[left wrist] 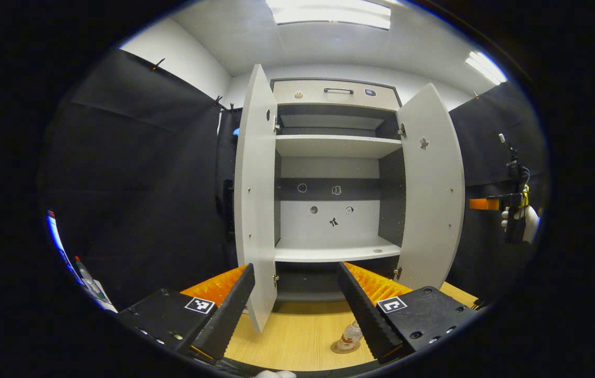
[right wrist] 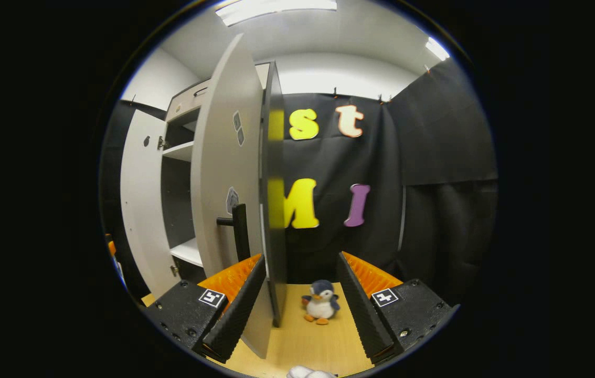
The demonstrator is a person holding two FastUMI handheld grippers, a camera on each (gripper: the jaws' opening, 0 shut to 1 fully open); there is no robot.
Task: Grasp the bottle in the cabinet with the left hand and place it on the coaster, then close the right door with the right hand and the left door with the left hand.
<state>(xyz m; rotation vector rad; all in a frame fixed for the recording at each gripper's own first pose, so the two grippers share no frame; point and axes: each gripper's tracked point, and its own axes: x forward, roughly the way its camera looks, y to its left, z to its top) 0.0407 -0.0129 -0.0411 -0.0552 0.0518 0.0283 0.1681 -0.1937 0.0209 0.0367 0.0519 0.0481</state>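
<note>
The clear bottle [left wrist: 350,334] stands upright on the round coaster [left wrist: 343,348] on the wooden table, just inside my right-hand finger in the left gripper view. My left gripper [left wrist: 295,270] is open and empty, facing the white cabinet [left wrist: 334,210]. Both its left door [left wrist: 254,199] and right door [left wrist: 430,189] stand wide open. In the right gripper view, my right gripper [right wrist: 301,260] is open at the right door [right wrist: 224,173]. The door's dark edge [right wrist: 274,210] rises between the fingers, close to the left one, and its black handle [right wrist: 238,231] is just left of that.
The cabinet shelves [left wrist: 337,253] are bare. A small penguin plush [right wrist: 320,308] sits on the table [right wrist: 303,341] ahead of the right gripper. A gloved hand [left wrist: 519,220] holds the right gripper [left wrist: 485,203] beyond the right door. Some items [left wrist: 87,278] lie at the far left.
</note>
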